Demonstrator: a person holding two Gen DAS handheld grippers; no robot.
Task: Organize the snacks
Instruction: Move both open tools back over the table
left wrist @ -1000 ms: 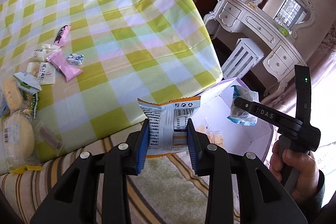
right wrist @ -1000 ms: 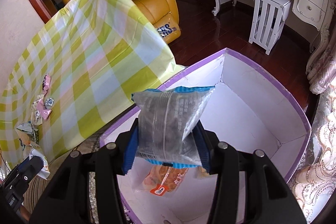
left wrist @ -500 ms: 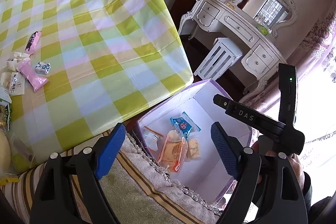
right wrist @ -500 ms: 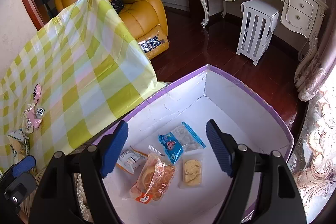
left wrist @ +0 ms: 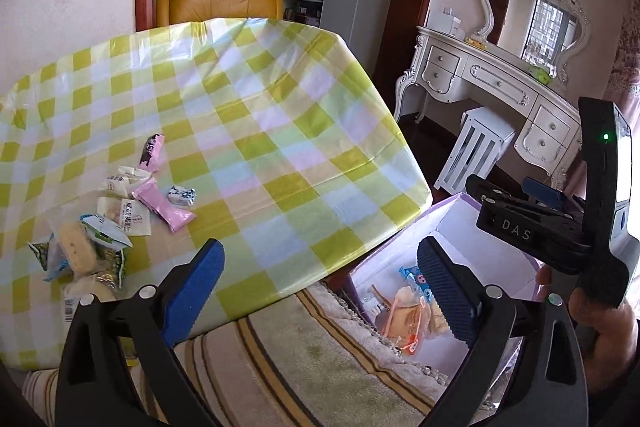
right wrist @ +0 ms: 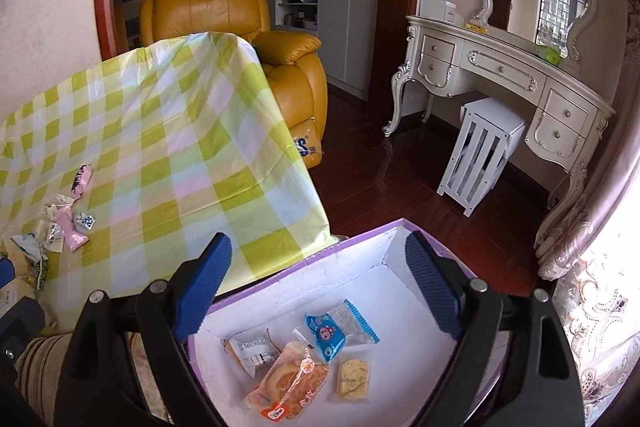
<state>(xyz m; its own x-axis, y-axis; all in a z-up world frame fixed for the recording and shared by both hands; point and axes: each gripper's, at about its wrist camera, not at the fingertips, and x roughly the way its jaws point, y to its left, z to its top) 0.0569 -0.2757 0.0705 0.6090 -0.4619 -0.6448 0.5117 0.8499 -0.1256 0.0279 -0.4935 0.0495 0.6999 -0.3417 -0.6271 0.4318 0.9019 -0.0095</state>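
Observation:
A purple-rimmed white box point(right wrist: 360, 247) sits low beside the table and holds several snack packets: a blue packet point(right wrist: 328, 335), an orange-and-white packet point(right wrist: 250, 347), a pastry point(right wrist: 288, 383) and a cracker point(right wrist: 354, 375). The box also shows in the left wrist view point(left wrist: 452, 211). My right gripper point(right wrist: 318, 283) is open and empty above the box. My left gripper point(left wrist: 320, 287) is open and empty over the table's near edge. Several loose snacks point(left wrist: 120, 211) lie on the checked tablecloth point(left wrist: 240, 107) to the left, among them a pink packet point(left wrist: 164, 203).
A striped cushion point(left wrist: 300, 359) lies under my left gripper. A yellow leather armchair point(right wrist: 240, 27) stands behind the table. A white dressing table point(right wrist: 500, 83) with a mirror and a white stool point(right wrist: 480, 151) stand at the right on the dark wood floor.
Both grippers opened and dropped their packets into the box: the left an orange-and-white one, the right a blue one. Both then lifted and tilted up toward the room.

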